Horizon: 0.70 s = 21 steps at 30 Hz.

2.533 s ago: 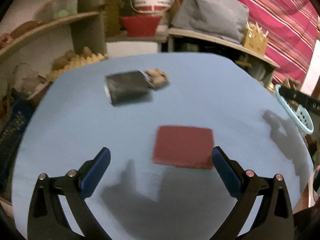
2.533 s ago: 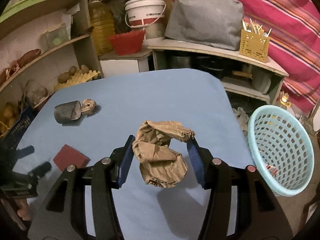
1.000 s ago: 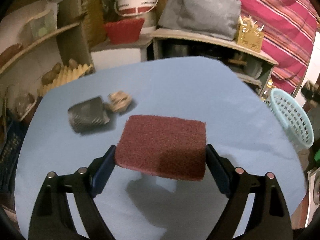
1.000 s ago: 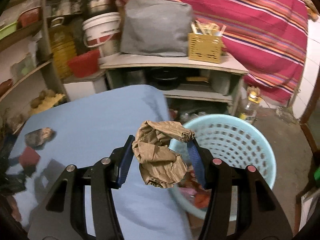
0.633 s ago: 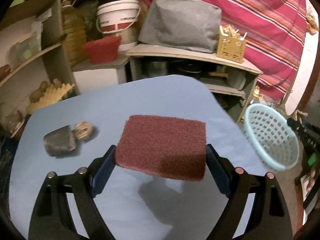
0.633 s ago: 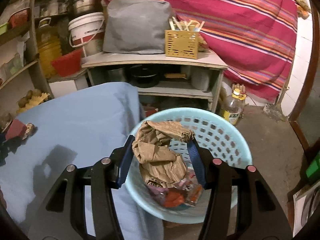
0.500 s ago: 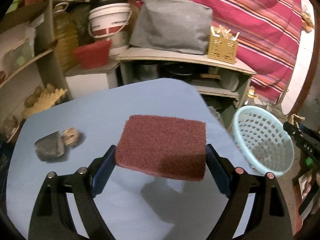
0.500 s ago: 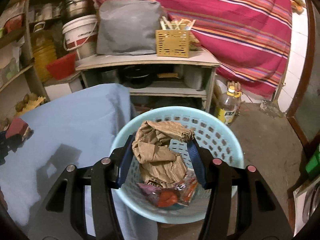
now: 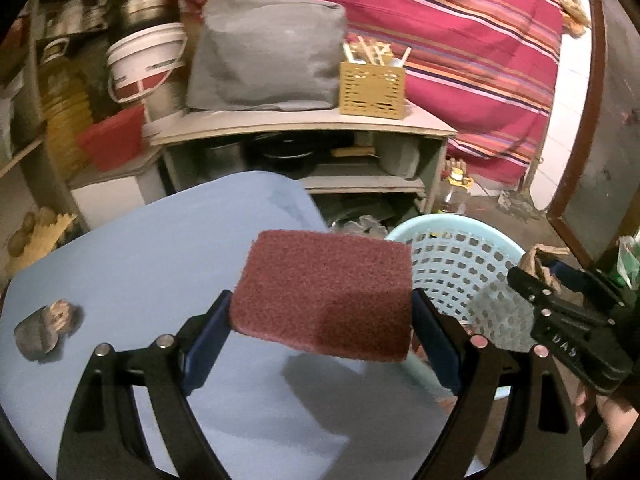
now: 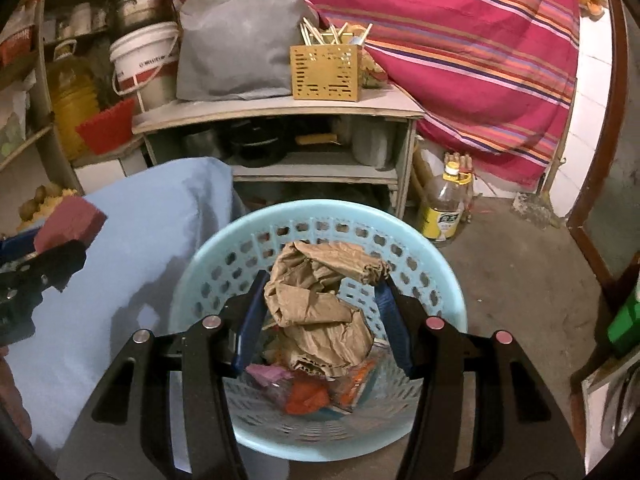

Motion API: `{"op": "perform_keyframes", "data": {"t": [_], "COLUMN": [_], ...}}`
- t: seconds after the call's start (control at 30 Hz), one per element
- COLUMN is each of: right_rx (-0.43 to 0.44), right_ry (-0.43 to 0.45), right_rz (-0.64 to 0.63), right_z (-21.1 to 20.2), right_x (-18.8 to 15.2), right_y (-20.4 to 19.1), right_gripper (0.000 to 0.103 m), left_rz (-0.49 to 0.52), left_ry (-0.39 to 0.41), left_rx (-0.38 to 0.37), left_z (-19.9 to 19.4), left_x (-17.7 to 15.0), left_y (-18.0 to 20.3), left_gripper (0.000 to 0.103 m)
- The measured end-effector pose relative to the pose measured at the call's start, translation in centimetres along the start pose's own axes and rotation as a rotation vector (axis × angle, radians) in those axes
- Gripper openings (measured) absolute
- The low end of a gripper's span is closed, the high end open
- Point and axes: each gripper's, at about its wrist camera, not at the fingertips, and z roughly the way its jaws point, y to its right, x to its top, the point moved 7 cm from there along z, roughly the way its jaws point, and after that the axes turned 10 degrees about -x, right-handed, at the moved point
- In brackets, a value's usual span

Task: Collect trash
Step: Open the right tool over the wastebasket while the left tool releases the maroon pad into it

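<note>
The left tongs (image 9: 322, 330) clamp a maroon scouring pad (image 9: 326, 292) by its two short ends, so its long axis runs left to right across the frame, flat and slightly tilted, its far edge toward the shelves. It hangs above the right edge of the blue counter (image 9: 160, 248), with the pale blue basket (image 9: 460, 256) just behind it at centre right. The right tongs (image 10: 320, 318) grip a crumpled brown paper wad (image 10: 320, 300), taller than wide, its long axis running up the frame; it sits over the basket's mouth in the lower centre, above orange and pink wrappers (image 10: 308, 392) lying inside.

In the left view the right tongs' black body at lower right carries white letters that read "DAS". The white bucket (image 10: 144, 64) at upper left has a line of print too small to read, and the bottle (image 10: 442, 204) on the floor a yellow label I cannot read.

A second ago the pad was over the middle of the counter with the basket at the far right edge; now the basket fills centre right. The grey can and small wad (image 9: 44, 330) have slid to the lower left. The paper wad, then over the basket's near rim, is now over its centre.
</note>
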Motion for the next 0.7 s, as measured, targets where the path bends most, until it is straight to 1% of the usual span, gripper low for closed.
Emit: {"op": "perform_keyframes", "data": {"t": [0.1, 0.17, 0.23, 0.3, 0.37, 0.47, 0.6, 0.7], "right_rx": [0.027, 0.022, 0.029, 0.018, -0.007, -0.04, -0.089, -0.092], "right_ry": [-0.011, -0.01, -0.011, -0.009, 0.002, 0.034, 0.069, 0.084], "right_rz": [0.013, 0.007, 0.012, 0.022, 0.047, 0.108, 0.186, 0.229], "right_z": [0.6, 0.8, 0.8, 0.8, 0.4, -0.5, -1.6, -2.0], "right_x": [0.1, 0.1, 0.2, 0.4, 0.5, 1.0, 1.4, 1.6], "right_y": [0.3, 0.4, 0.5, 1.1, 2.2, 4.4, 7.0, 8.1], "right_gripper": [0.057, 0.068, 0.069, 0.072, 0.079, 0.085, 0.089, 0.09], "left_rz": [0.003, -0.001, -0.001, 0.006, 0.009, 0.018, 0.03, 0.057], "left_ry": [-0.004, -0.008, -0.013, -0.016, -0.022, -0.037, -0.069, -0.099], "left_rx": [-0.013, -0.021, -0.027, -0.029, -0.034, -0.047, -0.076, -0.097], "left_z": [0.7, 1.4, 1.9, 2.4, 2.8, 4.0, 5.8, 7.4], "left_x": [0.5, 0.8, 1.0, 1.2, 1.2, 1.2, 0.8, 0.3], "left_y": [0.7, 1.0, 1.2, 1.6, 2.0, 2.9, 4.7, 6.5], "left_gripper": [0.086, 0.086, 0.086, 0.086, 0.086, 0.086, 0.086, 0.086]}}
